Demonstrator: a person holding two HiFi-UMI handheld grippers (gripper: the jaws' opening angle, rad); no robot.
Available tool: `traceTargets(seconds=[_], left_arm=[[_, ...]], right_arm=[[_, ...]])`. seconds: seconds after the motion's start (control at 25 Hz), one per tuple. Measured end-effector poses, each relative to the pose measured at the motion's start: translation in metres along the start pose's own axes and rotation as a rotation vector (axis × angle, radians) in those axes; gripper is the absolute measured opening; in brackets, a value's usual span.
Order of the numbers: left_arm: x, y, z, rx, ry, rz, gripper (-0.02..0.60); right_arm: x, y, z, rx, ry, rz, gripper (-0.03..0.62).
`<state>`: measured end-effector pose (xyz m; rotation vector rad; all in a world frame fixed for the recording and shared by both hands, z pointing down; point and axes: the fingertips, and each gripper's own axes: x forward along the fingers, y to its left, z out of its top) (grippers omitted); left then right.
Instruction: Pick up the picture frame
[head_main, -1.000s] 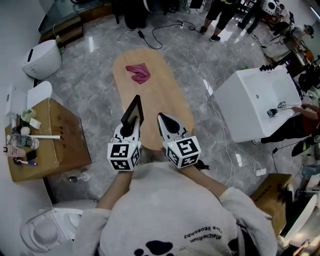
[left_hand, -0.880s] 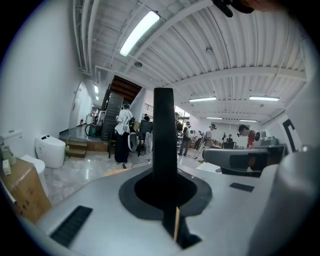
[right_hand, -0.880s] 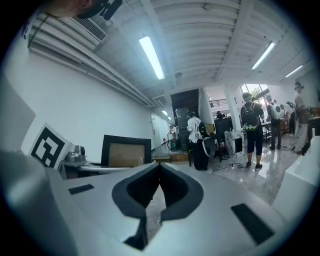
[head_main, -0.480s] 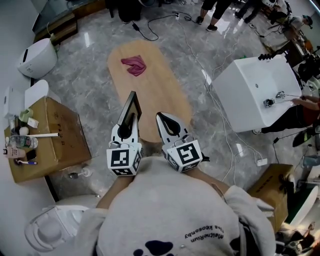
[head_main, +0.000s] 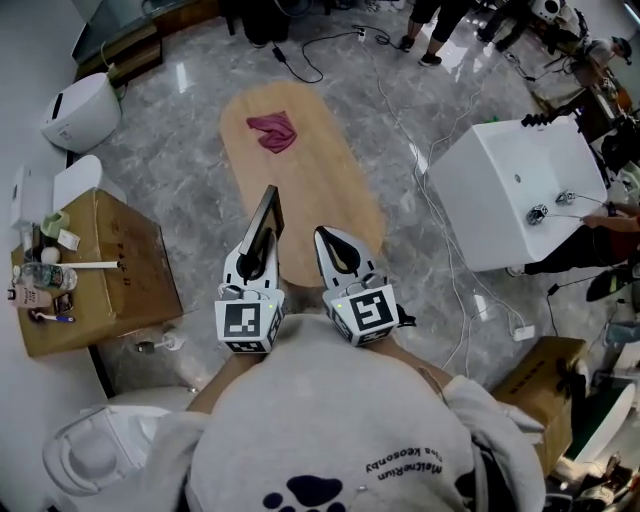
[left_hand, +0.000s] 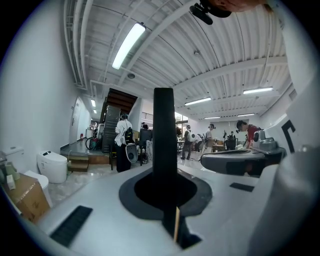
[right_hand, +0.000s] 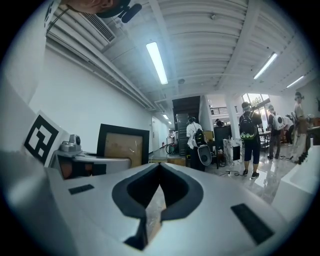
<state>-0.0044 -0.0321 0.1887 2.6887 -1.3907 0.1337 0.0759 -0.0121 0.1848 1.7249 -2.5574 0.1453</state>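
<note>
The black picture frame (head_main: 263, 227) stands upright on its edge between the jaws of my left gripper (head_main: 256, 243), lifted above the oval wooden table (head_main: 320, 200). In the left gripper view its thin black edge (left_hand: 163, 135) rises straight up from the shut jaws. From the right gripper view the frame's brown front (right_hand: 123, 145) faces me at the left. My right gripper (head_main: 335, 238) hangs beside it, shut with nothing between its jaws (right_hand: 159, 167).
A pink cloth (head_main: 274, 131) lies on the table's far end. A cardboard box (head_main: 90, 275) with small items stands at the left, a white cabinet (head_main: 520, 200) at the right, a toilet (head_main: 80, 110) far left. Cables trail over the marble floor; people stand at the back.
Both grippers have shifted slightly with the frame still held in the left one; the frame sits a little higher and more upright over the table.
</note>
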Motion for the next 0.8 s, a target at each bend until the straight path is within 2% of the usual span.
traceTargets(seconds=[0.8], left_arm=[[-0.004, -0.013, -0.023, -0.019, 0.006, 0.047, 0.017]], right_arm=[[-0.008, -0.004, -0.019, -0.015, 0.028, 0.09, 0.008]])
